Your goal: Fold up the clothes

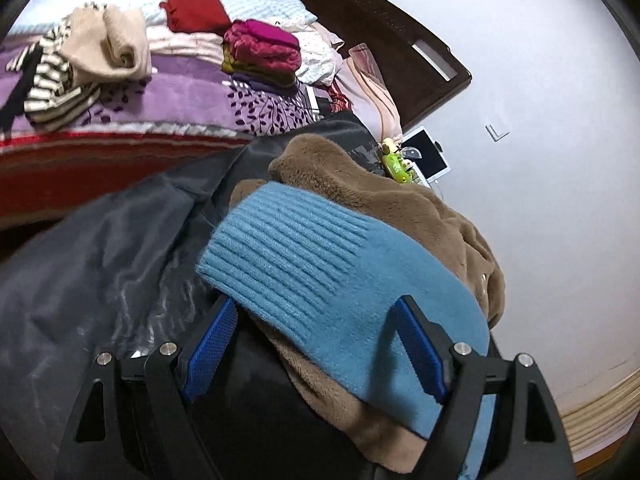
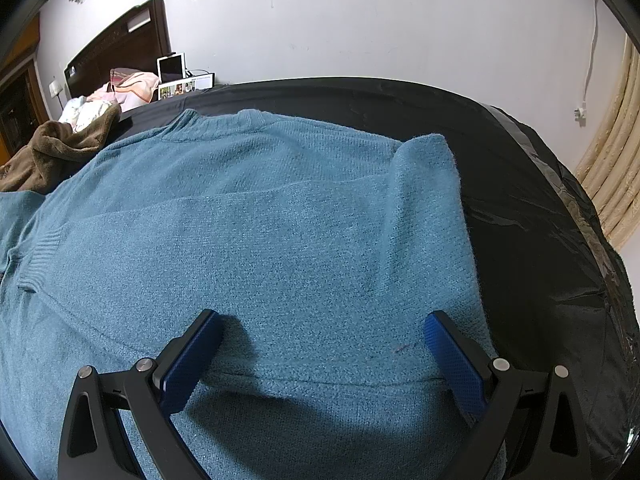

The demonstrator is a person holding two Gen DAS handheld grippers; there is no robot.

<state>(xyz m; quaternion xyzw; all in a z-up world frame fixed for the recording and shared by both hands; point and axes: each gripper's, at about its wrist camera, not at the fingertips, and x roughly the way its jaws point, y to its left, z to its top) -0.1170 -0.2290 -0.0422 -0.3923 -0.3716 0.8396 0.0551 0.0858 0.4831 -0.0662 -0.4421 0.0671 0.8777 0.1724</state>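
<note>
Sweater (image 2: pixel 256 216), teal-blue knit, lies spread flat on black sheet-covered surface (image 2: pixel 540 208), collar at far edge, hem toward the camera, so long axis runs straight away from right hand-held gripper (image 2: pixel 322 332). One sleeve looks folded in across the body w/ ribbed cuff (image 2: pixel 38 256) at left; right side edge turned over at the shoulder, soft rounded fold. Right hand-held gripper: jaws spread wide, nothing btwn them, hovering low over the hem region, shadow on the knit just below. Left hand-held gripper (image 1: pixel 316 320): also wide apart, straddling the other sleeve (image 1: pixel 320 272), whose ribbed cuff points away and up-left; sleeve drapes over brown fleece garment (image 1: pixel 380 200), not pinched as far as visible. So left side is nearer the loose sleeve, right nearer the hem/body. Judgement: scene fits partway thru a fold, w/ one sleeve in and one out; can't settle more. Materials: sweater fuzzy fine knit, ribbing at cuffs & collar, limp, will sag if lifted by one point; brown fleece plush, bulky, crumpled; black cover slick, crinkly, some sheen. Bed (image 1: pixel 120 92) beyond w/ purple leaf-print blanket, folded magenta stack (image 1: pixel 264 52), striped and beige items in a heap. Tablet (image 1: pixel 426 156) by the wall.
</note>
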